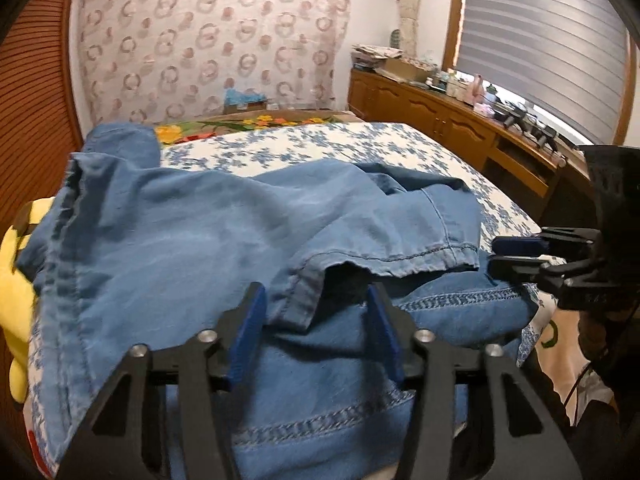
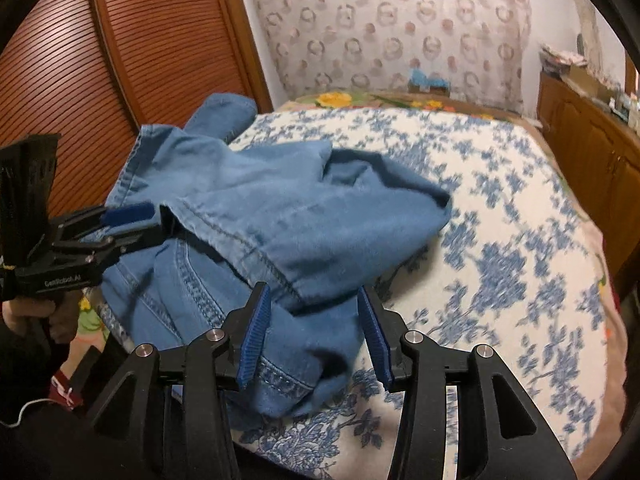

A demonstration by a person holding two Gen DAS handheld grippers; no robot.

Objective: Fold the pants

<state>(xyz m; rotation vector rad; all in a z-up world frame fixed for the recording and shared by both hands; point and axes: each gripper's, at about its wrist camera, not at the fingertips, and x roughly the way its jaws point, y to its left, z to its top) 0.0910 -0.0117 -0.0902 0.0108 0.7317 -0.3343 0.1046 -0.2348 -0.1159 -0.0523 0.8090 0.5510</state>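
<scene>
Only the left wrist view catches a yellow plush toy (image 1: pixel 16 280) left of the left gripper (image 1: pixel 316 304); both it and the right gripper (image 2: pixel 316 308) gape half-wide, unclamped, over the rumpled blue denim pants (image 2: pixel 256 216)

pants (image 1: pixel 192 240) on bed (image 2: pixel 500 240), bunched ahead of both grippers. left gripper (image 1: pixel 316 320) over hem fold, right gripper (image 2: pixel 316 320) over pants' right edge. bare bed right of it. cabinets (image 1: pixel 440 116) far right, wardrobe (image 2: pixel 120 60) left.

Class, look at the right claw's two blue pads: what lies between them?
In the right wrist view, the pants: a hemmed denim edge sits between the open right claw pads.
</scene>
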